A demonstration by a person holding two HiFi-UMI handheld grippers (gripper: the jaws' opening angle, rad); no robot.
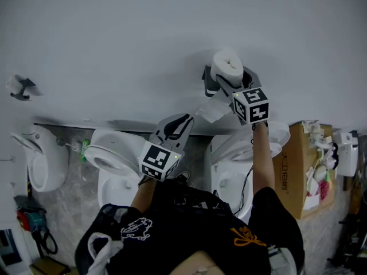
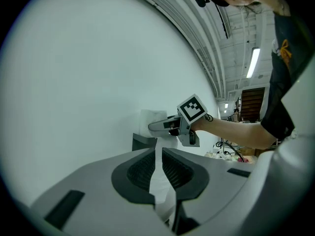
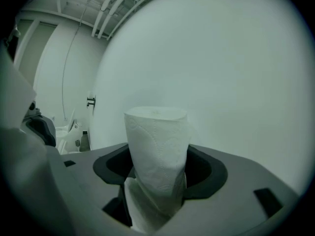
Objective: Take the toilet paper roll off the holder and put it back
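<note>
A white toilet paper roll [image 1: 225,63] stands up against the white wall, just beside the dark grey holder [image 1: 207,82]. My right gripper [image 1: 232,79] is shut on it. In the right gripper view the roll [image 3: 157,136] is upright between the dark pads [image 3: 206,173]. A loose tail of paper [image 1: 211,111] hangs from the roll down to my left gripper [image 1: 180,122]. In the left gripper view that strip [image 2: 158,178] runs through the narrow gap of the left gripper [image 2: 158,162], pinched there. The same view shows the right gripper [image 2: 162,126], the roll [image 2: 152,117] and the holder [image 2: 142,141].
Below the wall stand white toilets [image 1: 109,153] [image 1: 235,153] and another fixture [image 1: 37,159] at the left. A cardboard box [image 1: 295,171] with clutter sits at the right. A second small wall fitting [image 1: 20,87] is mounted far left.
</note>
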